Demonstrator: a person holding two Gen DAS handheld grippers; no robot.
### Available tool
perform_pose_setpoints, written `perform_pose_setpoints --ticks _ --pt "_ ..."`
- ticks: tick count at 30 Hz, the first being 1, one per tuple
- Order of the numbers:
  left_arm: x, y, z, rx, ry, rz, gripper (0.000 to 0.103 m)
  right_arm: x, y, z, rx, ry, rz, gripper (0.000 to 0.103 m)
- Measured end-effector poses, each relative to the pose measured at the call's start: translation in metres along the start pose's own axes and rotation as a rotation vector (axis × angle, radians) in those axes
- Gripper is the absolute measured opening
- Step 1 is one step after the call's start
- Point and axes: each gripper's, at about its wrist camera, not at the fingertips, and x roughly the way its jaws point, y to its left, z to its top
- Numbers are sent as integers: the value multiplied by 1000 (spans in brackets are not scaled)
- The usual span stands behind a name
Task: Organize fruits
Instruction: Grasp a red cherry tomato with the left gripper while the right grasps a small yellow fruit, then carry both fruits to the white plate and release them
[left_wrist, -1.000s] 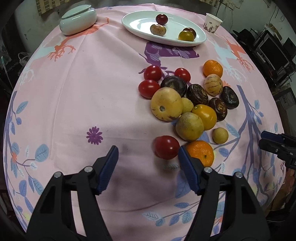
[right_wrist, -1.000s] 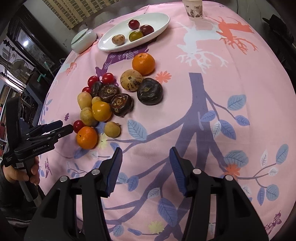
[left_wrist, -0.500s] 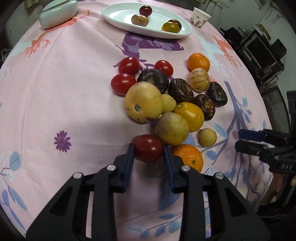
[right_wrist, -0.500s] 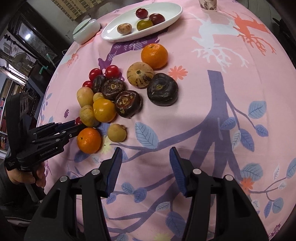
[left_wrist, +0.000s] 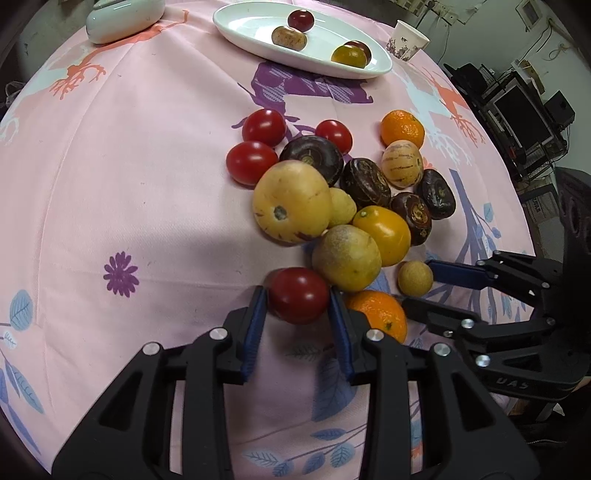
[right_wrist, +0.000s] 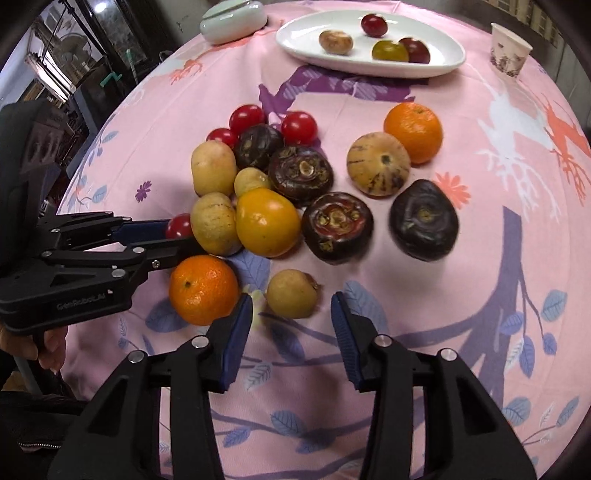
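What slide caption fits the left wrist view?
Left tool grips a round red tomato beside the fruit pile on the pink tablecloth.

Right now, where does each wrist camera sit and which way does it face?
Left wrist: behind the left gripper, looking steeply down; fingers clamp a red tomato.
Right wrist: behind the right gripper, looking down at a small tan fruit; jaws closing, not touching; a hand shows.
Shared: fruit pile, white plate, each other's gripper.

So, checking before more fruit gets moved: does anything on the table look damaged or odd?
Nothing spilled or toppled. One dark purple fruit in the pile shows a cracked, reddish patch around its stem; the paper cup stands upright.
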Motion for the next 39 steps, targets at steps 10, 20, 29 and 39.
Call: perform_pose_setpoints --ticks 10,20,29,39 --pt "-8 1 5 -26 -10 50 60 -16 -11 -1 27 -41 34 27" --pt "-7 5 5 -3 -14 14 59 -39 -28 -11 93 -68 43 27" --pt "-2 1 4 49 6 34 51 -39 -25 -9 82 -68 56 27" --pt "-4 -10 4 67 -2 40 31 -39 -30 -9 109 -72 58 27"
